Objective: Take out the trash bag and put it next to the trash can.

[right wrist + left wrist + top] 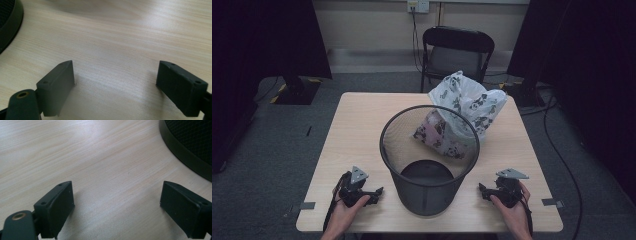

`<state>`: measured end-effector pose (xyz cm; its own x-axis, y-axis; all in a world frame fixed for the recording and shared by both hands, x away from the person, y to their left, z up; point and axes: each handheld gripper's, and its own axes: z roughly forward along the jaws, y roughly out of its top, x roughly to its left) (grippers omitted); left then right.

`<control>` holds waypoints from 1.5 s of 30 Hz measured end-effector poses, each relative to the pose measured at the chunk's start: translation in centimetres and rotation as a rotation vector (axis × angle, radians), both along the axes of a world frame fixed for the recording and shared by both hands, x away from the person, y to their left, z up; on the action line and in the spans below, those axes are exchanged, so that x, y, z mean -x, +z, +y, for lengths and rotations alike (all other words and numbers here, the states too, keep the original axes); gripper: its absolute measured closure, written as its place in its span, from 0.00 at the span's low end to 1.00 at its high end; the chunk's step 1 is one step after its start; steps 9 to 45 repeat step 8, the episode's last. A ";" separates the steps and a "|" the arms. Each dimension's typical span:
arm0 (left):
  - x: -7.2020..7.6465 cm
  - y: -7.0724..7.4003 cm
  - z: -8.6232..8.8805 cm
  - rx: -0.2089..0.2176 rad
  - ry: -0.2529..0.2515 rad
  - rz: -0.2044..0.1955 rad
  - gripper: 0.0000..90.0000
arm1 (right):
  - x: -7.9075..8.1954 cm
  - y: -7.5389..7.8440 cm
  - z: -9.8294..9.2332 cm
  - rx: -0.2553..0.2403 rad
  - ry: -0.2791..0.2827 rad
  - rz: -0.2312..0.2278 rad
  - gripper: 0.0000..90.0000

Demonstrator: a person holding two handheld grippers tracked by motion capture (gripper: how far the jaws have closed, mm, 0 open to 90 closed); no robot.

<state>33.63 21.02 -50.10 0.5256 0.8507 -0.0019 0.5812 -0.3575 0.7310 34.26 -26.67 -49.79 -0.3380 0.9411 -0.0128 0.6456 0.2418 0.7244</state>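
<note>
Grey carpet surrounds a pale wooden table point(362, 120), and a black mesh bin point(430, 159) stands upright near its front edge, our landmark. Behind the bin, touching its far rim, lies a white panda-print plastic bag point(469, 107). Left of the bin, the left tool point(374, 192) rests on the table, jaws wide apart, gripping nothing. Right of the bin sits the right tool point(483, 190), jaws spread too, empty. A black folding chair point(455, 52) waits well behind the bin.
</note>
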 end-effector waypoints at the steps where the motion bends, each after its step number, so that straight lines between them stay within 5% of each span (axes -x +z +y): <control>1: 0.0 0.0 0.0 0.000 0.001 0.000 0.12 | 0.1 -0.1 0.0 -0.003 -0.002 -0.005 0.15; 45: 0.0 0.0 0.0 0.000 0.000 0.000 0.12 | 0.1 -0.2 -0.1 -0.006 0.000 -0.011 0.14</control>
